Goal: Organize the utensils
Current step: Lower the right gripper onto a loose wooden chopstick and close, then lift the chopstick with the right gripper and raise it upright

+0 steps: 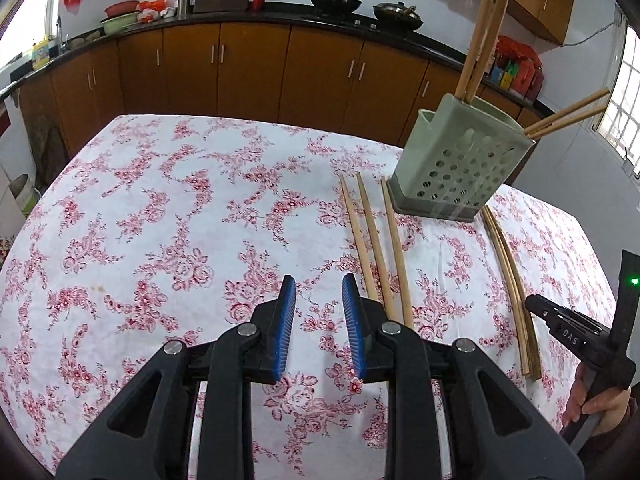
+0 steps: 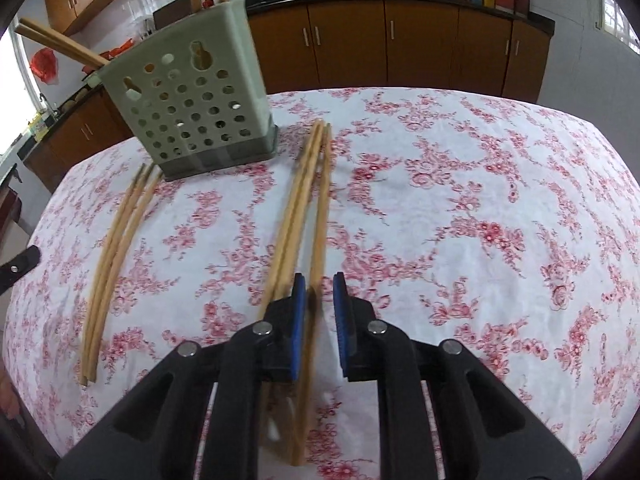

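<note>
A pale green perforated utensil holder point(image 1: 456, 160) point(image 2: 192, 108) stands on the floral tablecloth with several chopsticks point(image 1: 482, 36) sticking out of it. Three loose chopsticks point(image 1: 376, 248) point(image 2: 116, 264) lie to its left, just right of my left gripper point(image 1: 319, 300), which is open and empty above the cloth. Another bundle of chopsticks point(image 1: 510, 292) point(image 2: 308, 208) lies to the holder's right. My right gripper point(image 2: 320, 292) hovers open over the near end of that bundle; one chopstick lies between its pads point(image 2: 299, 320), not clamped.
The table point(image 1: 160, 200) is covered by a white cloth with red flowers. Behind it run brown kitchen cabinets point(image 1: 256, 68) with woks point(image 1: 336, 0) on a dark counter. The right gripper's body point(image 1: 580, 344) and hand show at the left view's right edge.
</note>
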Demonstrator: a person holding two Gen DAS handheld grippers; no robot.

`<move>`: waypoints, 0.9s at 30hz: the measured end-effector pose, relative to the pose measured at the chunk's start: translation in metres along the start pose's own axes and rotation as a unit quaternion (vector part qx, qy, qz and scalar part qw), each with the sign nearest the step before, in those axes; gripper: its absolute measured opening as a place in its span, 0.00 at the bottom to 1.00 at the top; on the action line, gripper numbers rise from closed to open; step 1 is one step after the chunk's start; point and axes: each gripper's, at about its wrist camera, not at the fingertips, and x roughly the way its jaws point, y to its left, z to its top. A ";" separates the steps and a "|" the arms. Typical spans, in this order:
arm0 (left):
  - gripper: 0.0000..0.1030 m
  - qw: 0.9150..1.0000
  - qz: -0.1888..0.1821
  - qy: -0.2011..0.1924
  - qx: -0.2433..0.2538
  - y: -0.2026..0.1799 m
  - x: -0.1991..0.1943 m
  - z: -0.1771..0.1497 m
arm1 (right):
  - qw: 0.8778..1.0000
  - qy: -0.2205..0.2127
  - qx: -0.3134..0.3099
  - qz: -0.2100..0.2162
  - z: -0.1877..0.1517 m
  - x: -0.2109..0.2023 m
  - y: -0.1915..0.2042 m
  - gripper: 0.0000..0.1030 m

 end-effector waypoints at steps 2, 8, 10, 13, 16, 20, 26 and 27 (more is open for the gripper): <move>0.25 1.000 -0.003 0.003 0.001 -0.001 0.002 -0.001 | 1.000 0.006 -0.004 -0.006 -0.001 0.005 0.002 0.15; 0.25 1.000 -0.024 0.013 0.005 -0.007 0.009 -0.004 | 0.999 -0.007 0.014 -0.050 0.000 0.004 -0.015 0.07; 0.25 0.999 -0.032 0.020 0.011 -0.012 0.013 -0.006 | 0.998 -0.009 0.034 -0.053 0.001 0.003 -0.027 0.07; 0.25 0.999 -0.038 0.033 0.019 -0.020 0.023 -0.010 | 0.998 -0.009 0.036 -0.053 0.000 0.002 -0.033 0.07; 0.24 0.998 -0.038 0.047 0.021 -0.026 0.033 -0.014 | 0.998 -0.012 0.030 -0.056 -0.001 0.002 -0.032 0.07; 0.22 0.998 -0.034 0.054 0.027 -0.032 0.040 -0.020 | 0.998 -0.012 0.027 -0.056 -0.002 0.004 -0.032 0.08; 0.18 0.997 -0.028 0.058 0.037 -0.038 0.047 -0.024 | 0.998 -0.011 0.025 -0.057 -0.002 0.002 -0.031 0.08; 0.17 0.997 -0.026 0.059 0.039 -0.039 0.048 -0.025 | 0.998 -0.011 0.025 -0.057 -0.002 0.002 -0.031 0.08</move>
